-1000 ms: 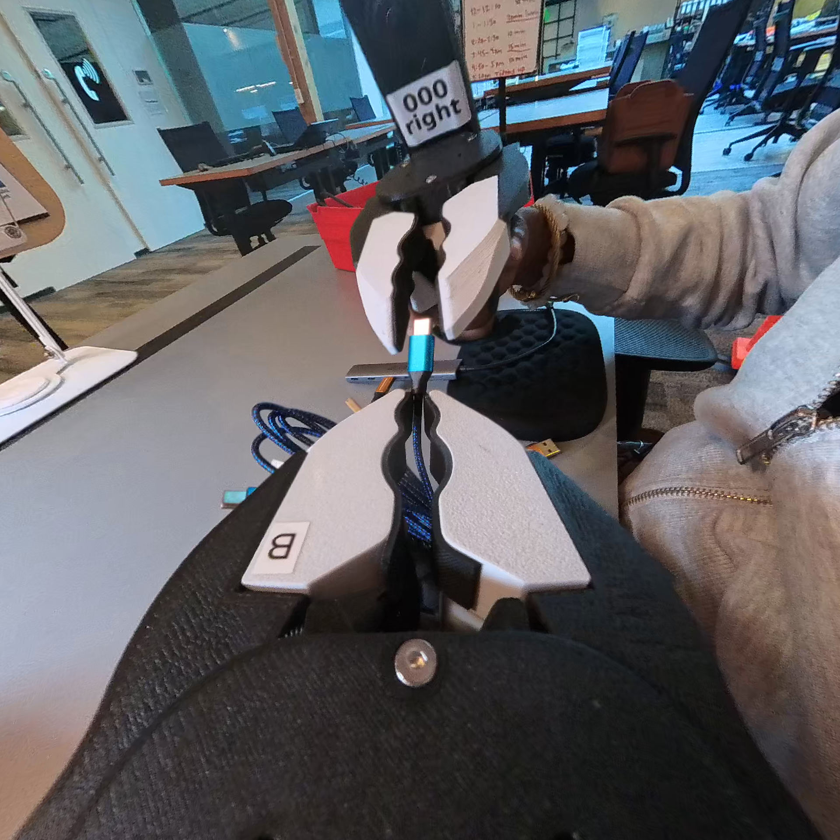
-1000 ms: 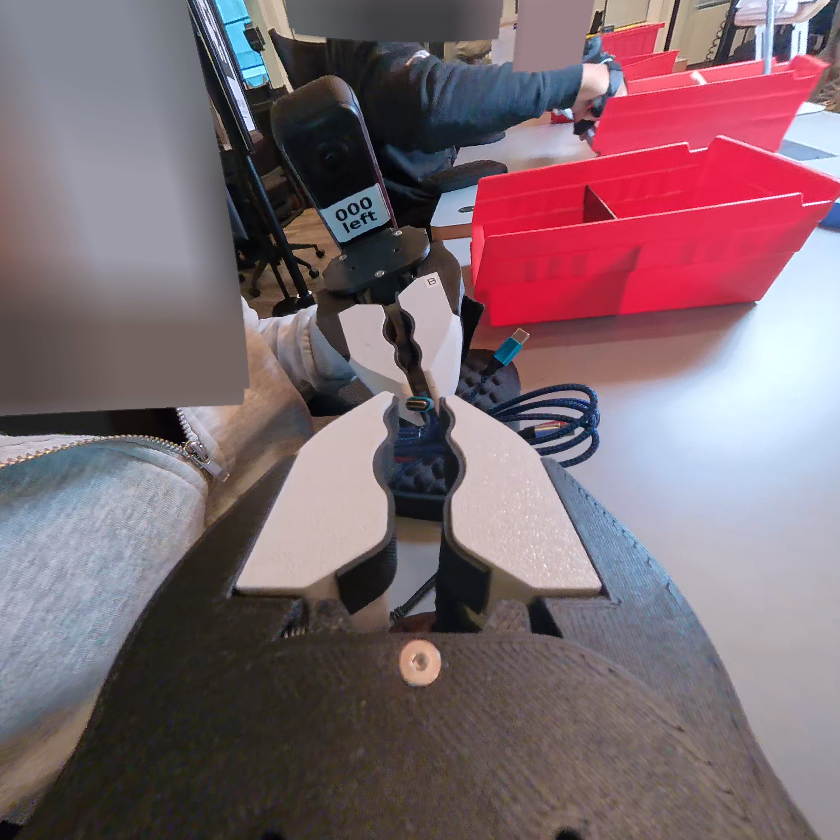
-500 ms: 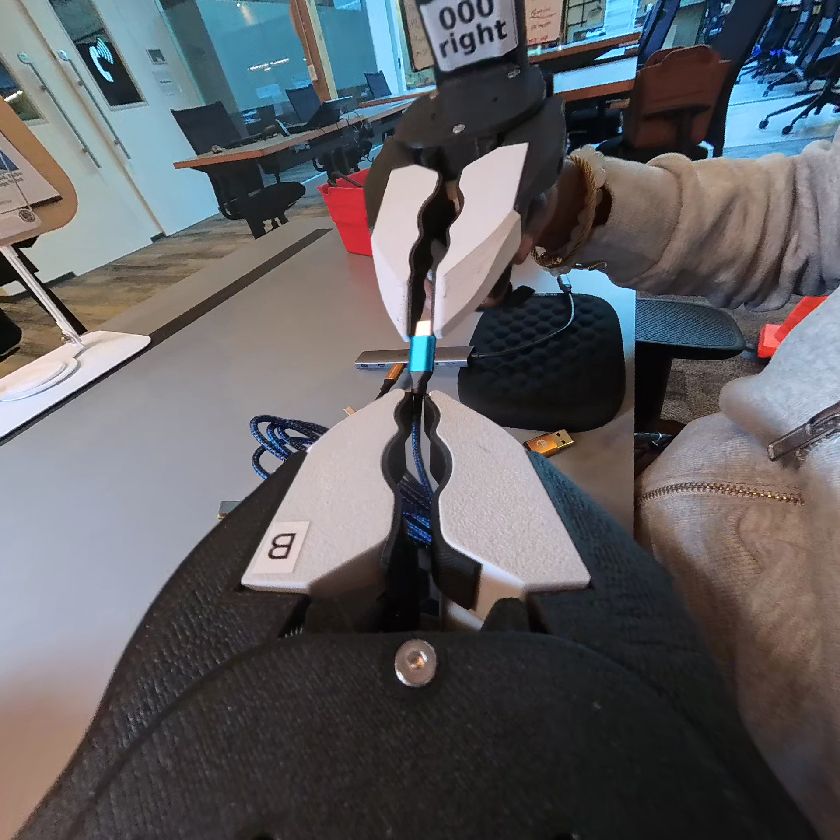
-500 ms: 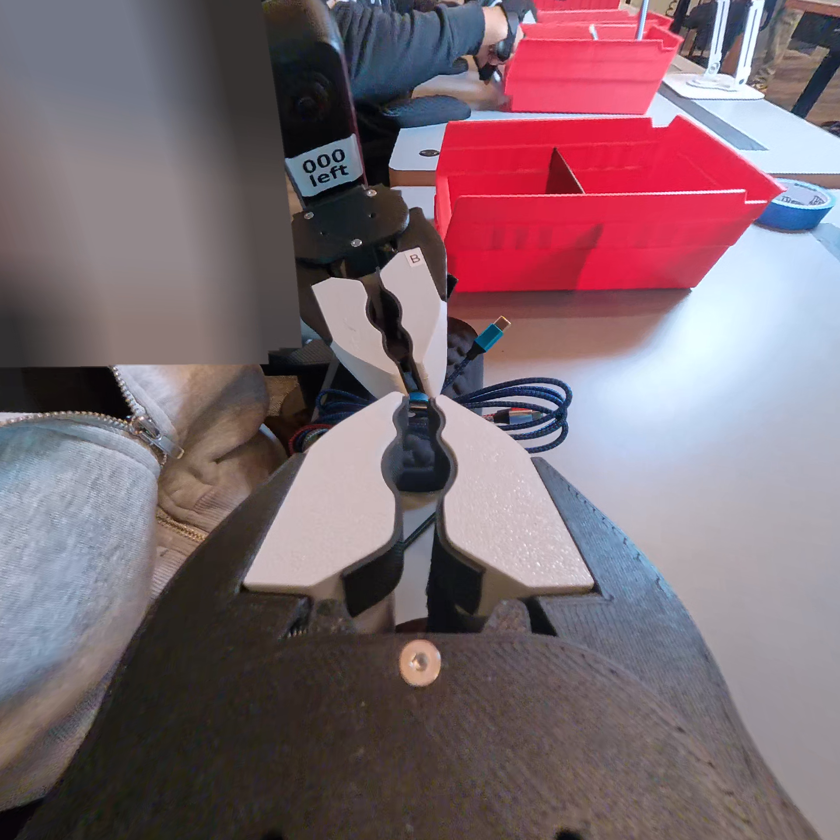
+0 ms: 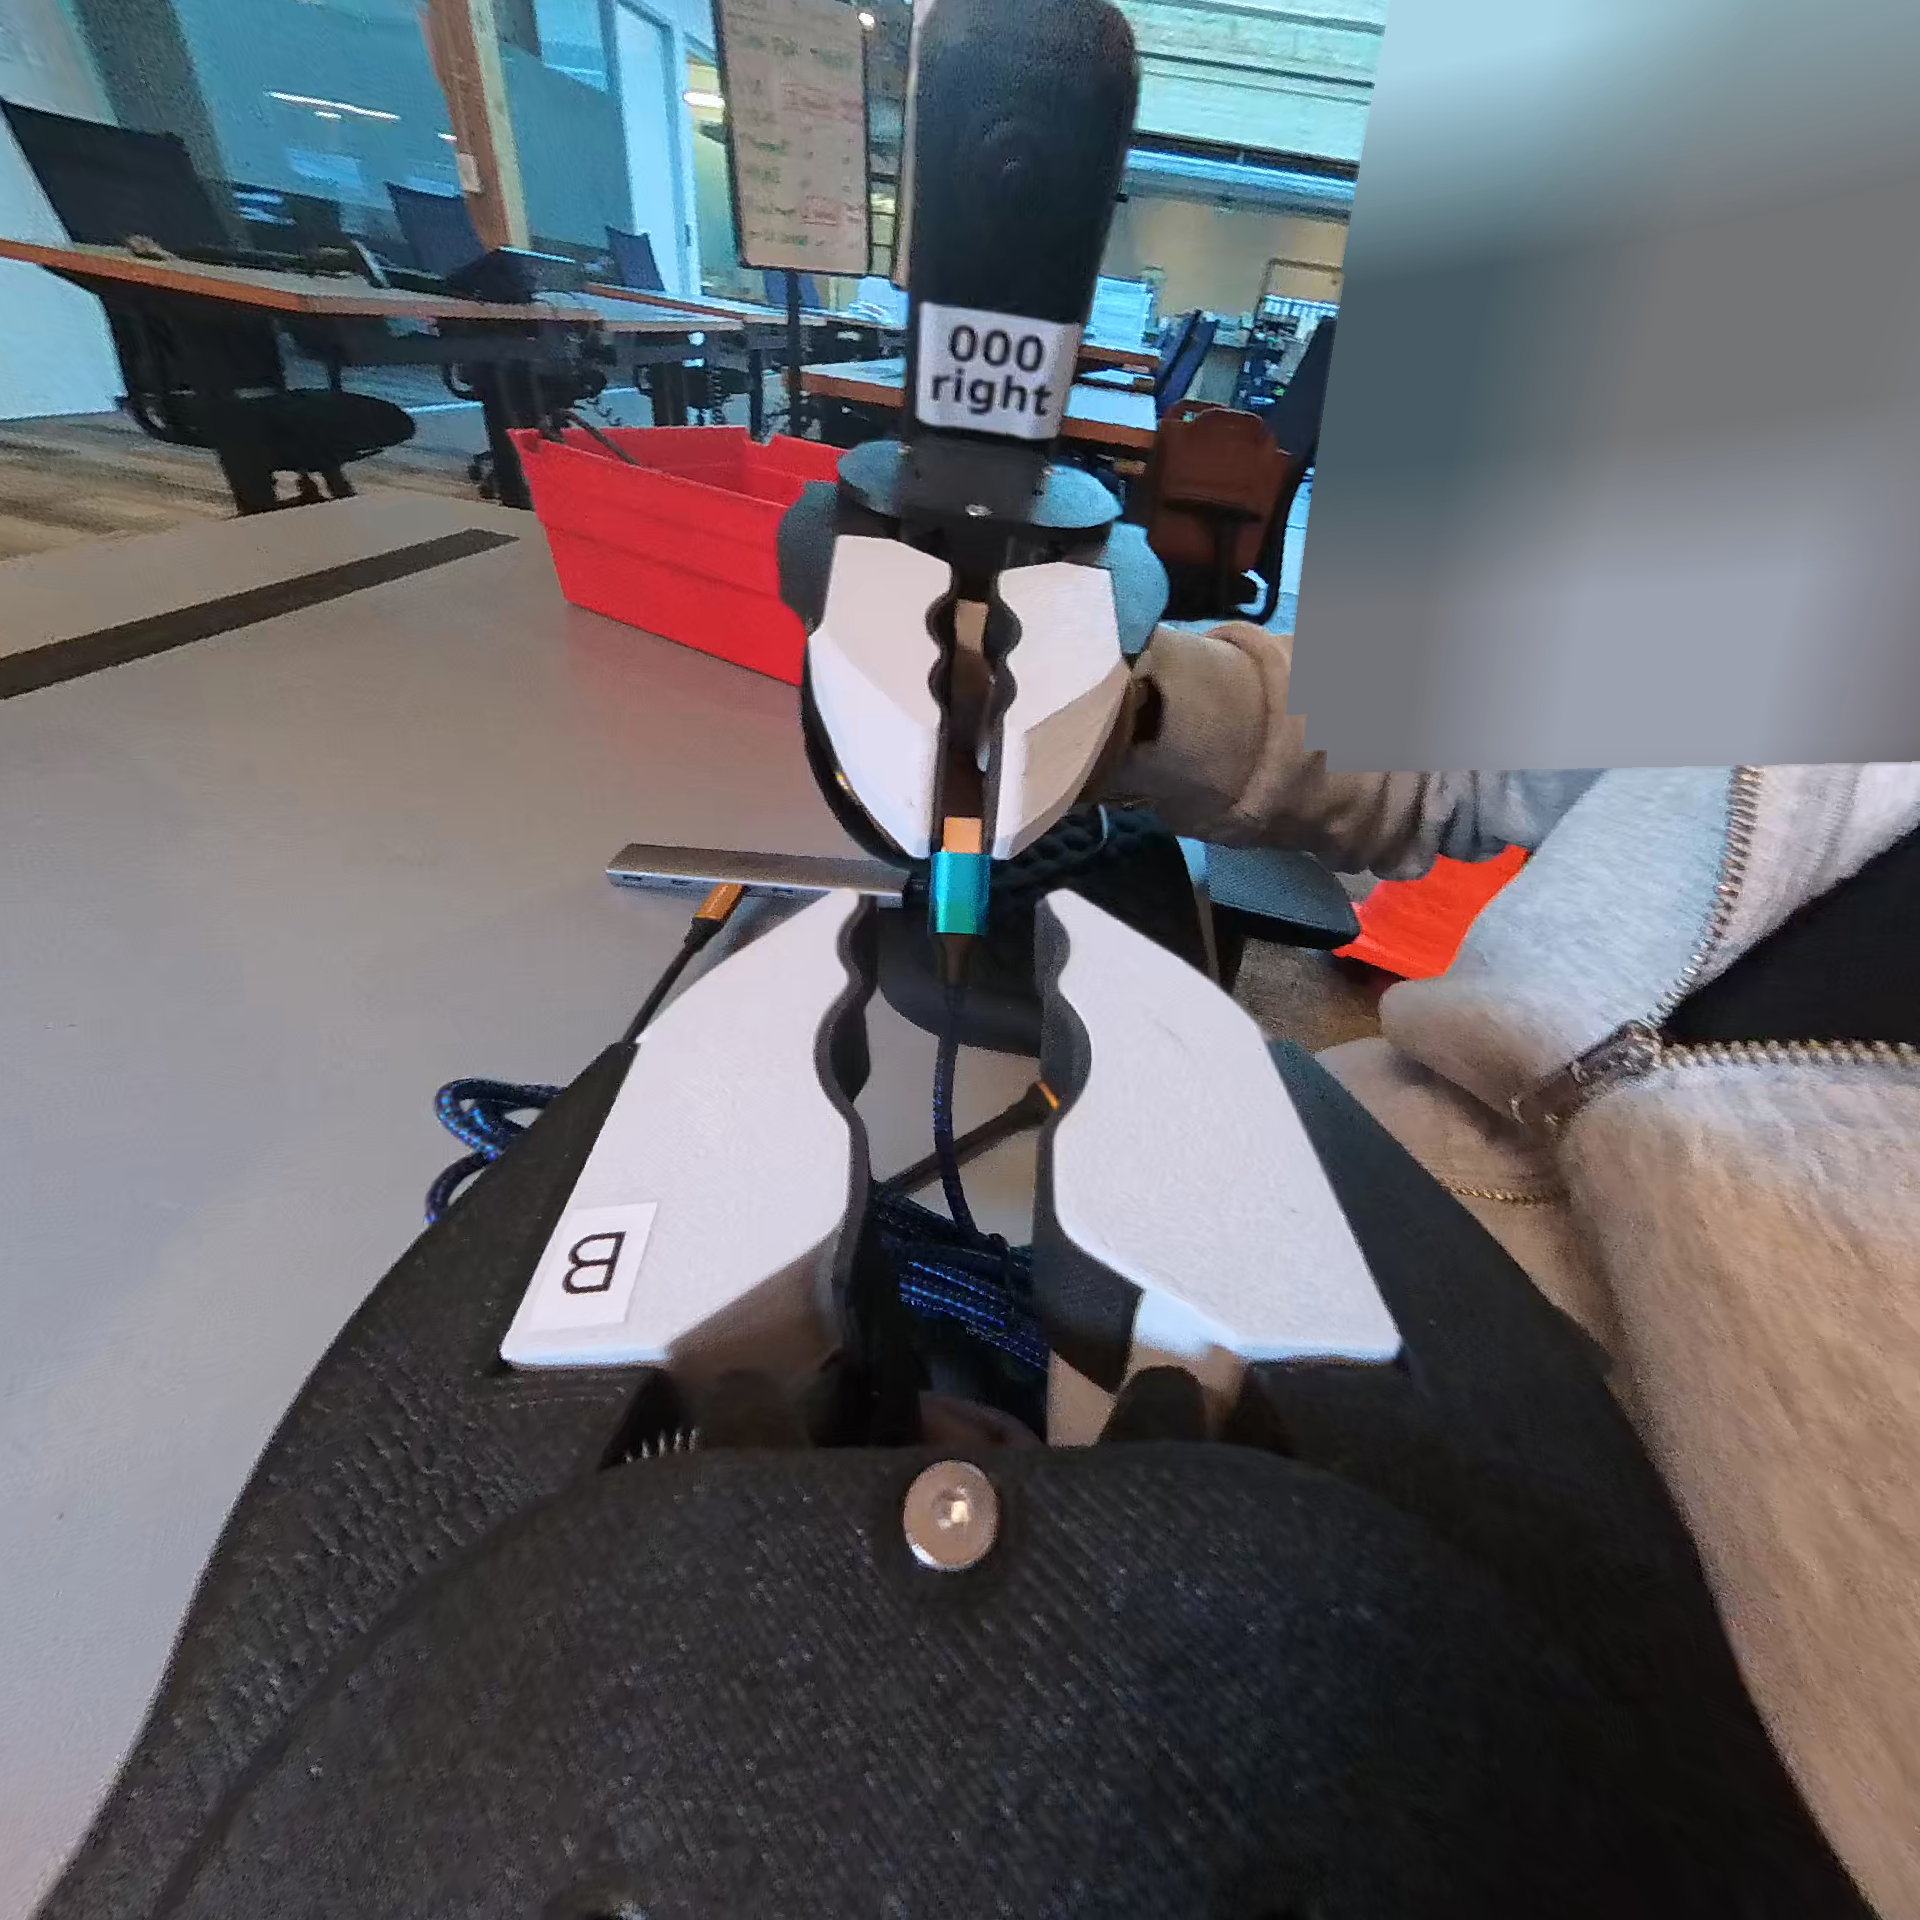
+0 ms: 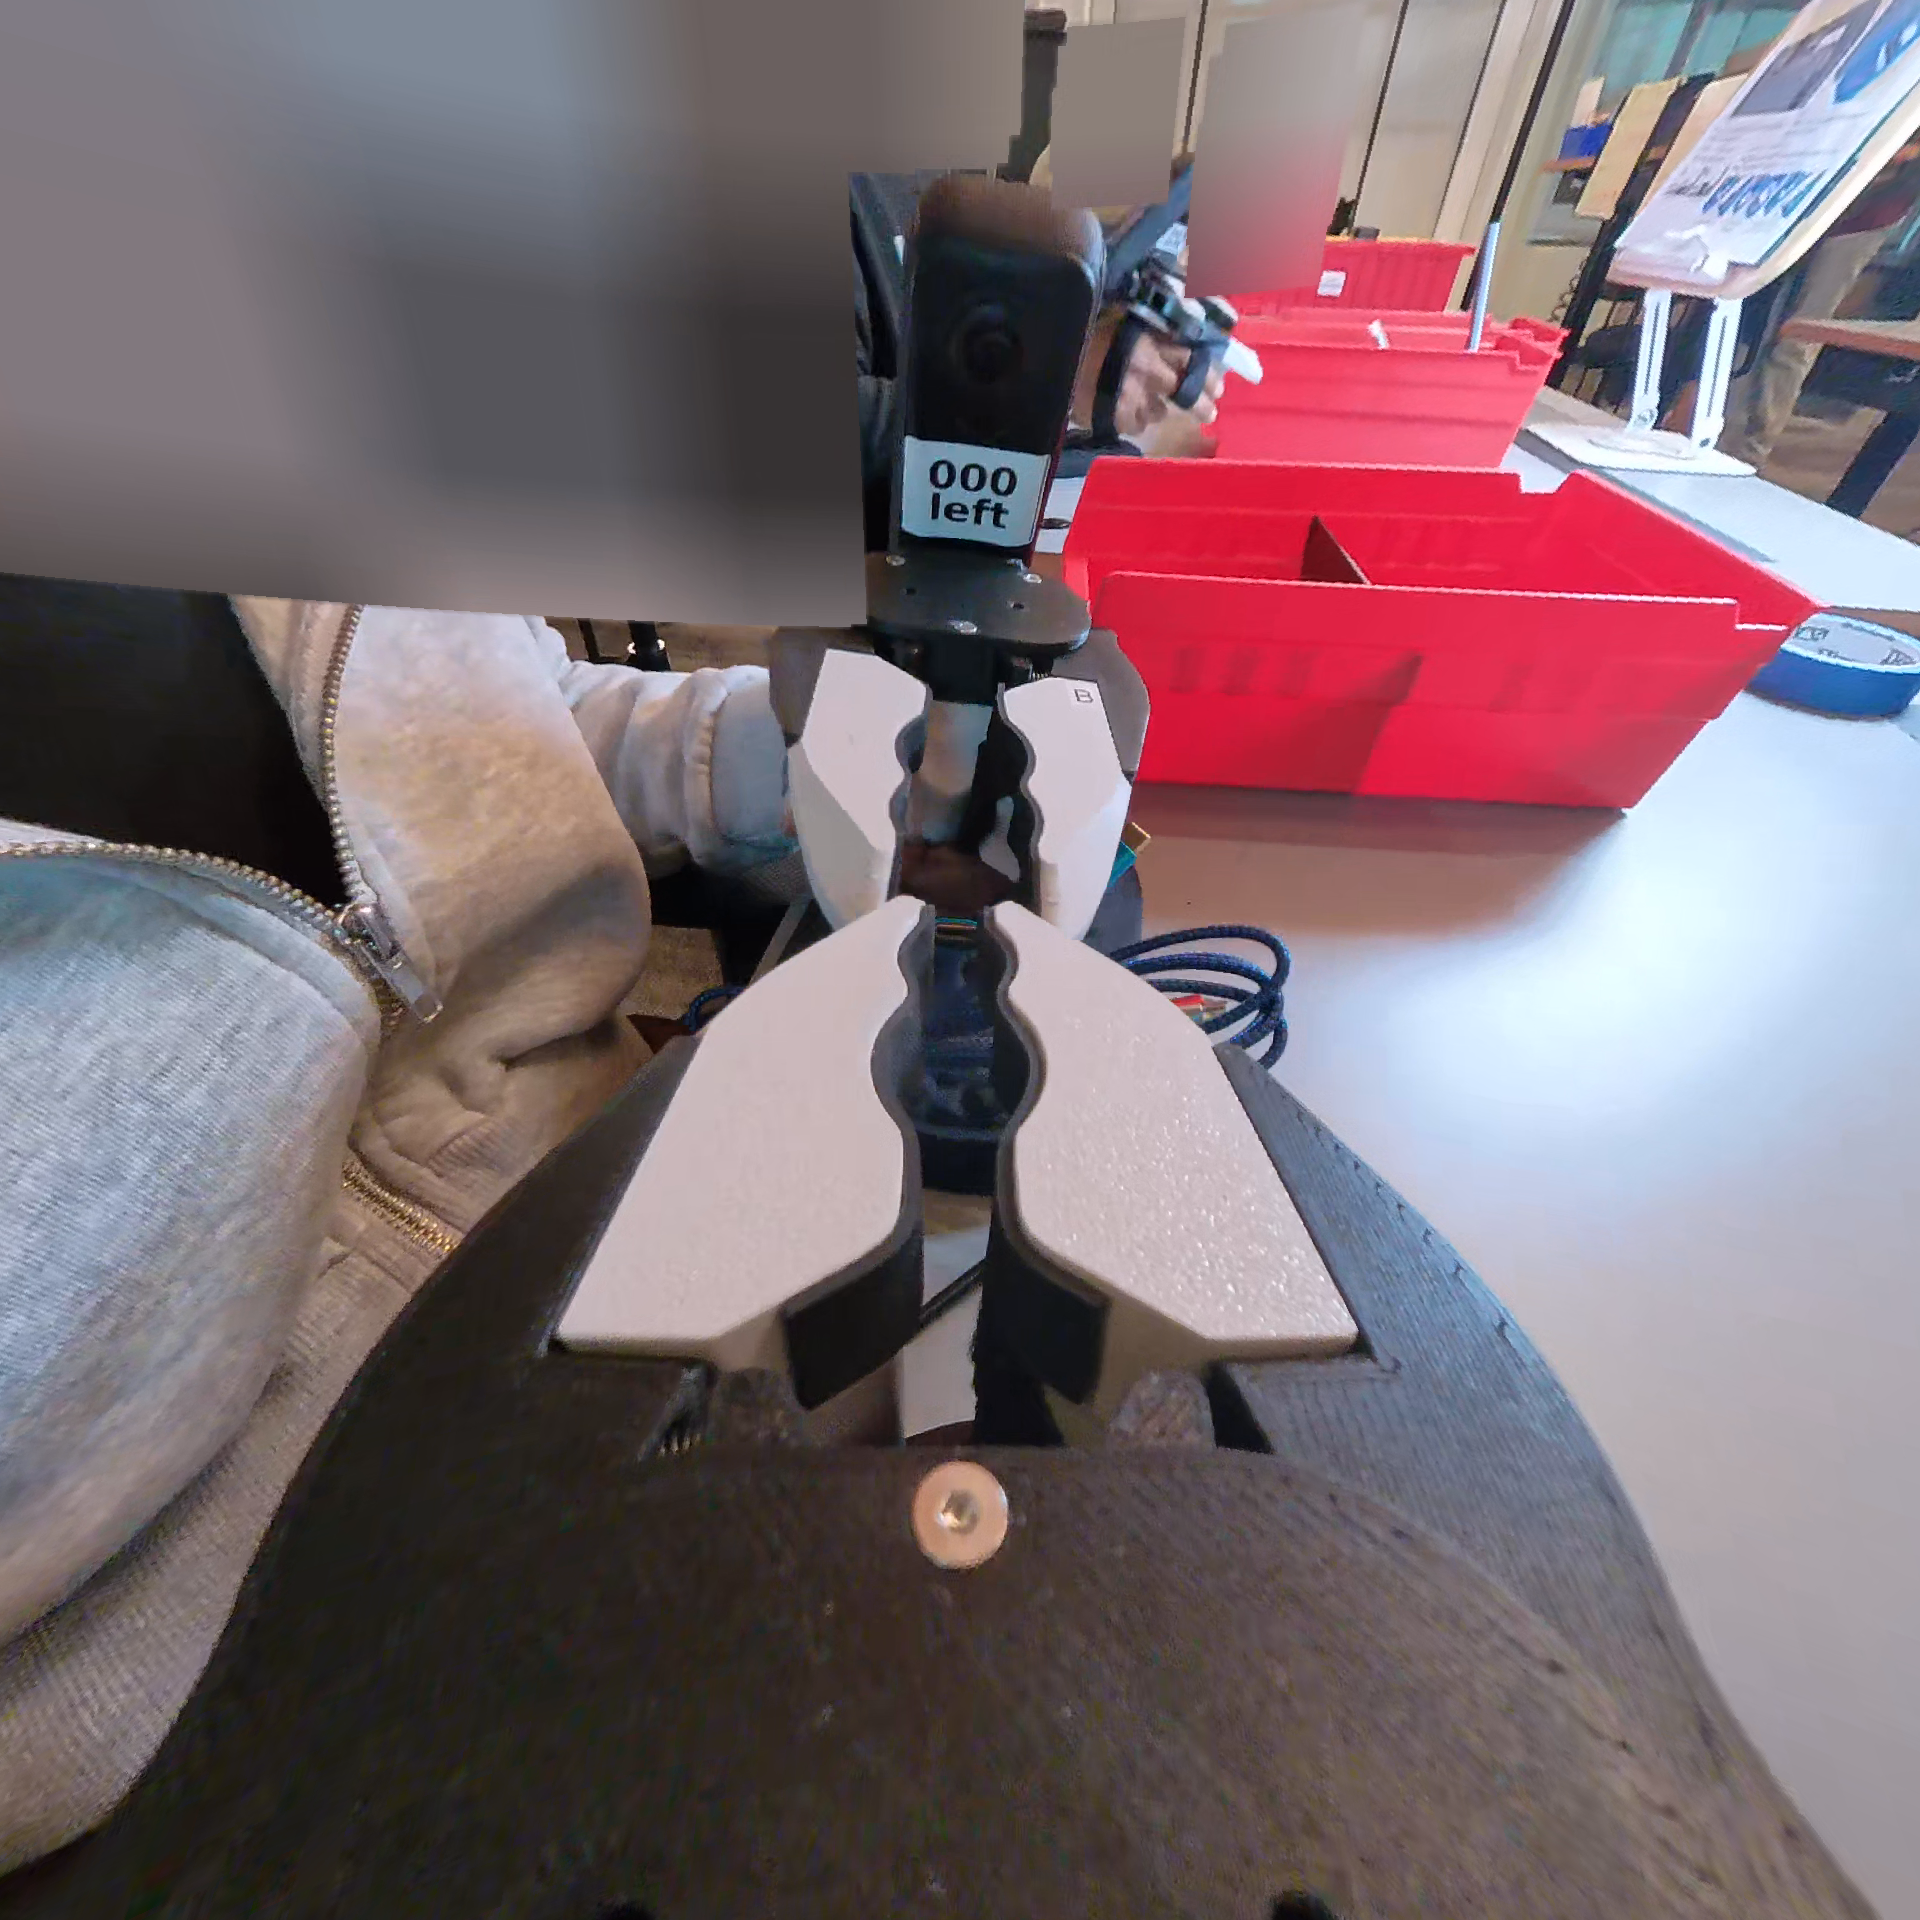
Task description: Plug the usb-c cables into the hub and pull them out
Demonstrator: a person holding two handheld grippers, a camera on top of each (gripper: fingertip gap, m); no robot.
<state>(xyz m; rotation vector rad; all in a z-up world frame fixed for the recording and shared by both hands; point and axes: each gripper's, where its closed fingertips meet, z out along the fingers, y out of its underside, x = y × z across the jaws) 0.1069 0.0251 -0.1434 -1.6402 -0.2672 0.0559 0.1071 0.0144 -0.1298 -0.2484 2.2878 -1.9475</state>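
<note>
Holding the teal usb-c plug (image 5: 959,891) by its tip, your right gripper (image 5: 962,831) is clamped; your left gripper (image 5: 951,920) stands apart around its cable. Hub (image 5: 753,871) lies on the table (image 5: 260,883), one orange-ended cable (image 5: 717,902) seated; this plug remains.

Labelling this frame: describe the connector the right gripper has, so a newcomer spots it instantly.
Start at the red bin on the grey table, then drop to the flat grey hub lying in front of it. Just right of the hub, the right gripper is shut on the teal plug of a dark blue braided cable. Unlike the orange plug seated in the hub, it is teal and lifted off the table.
</note>
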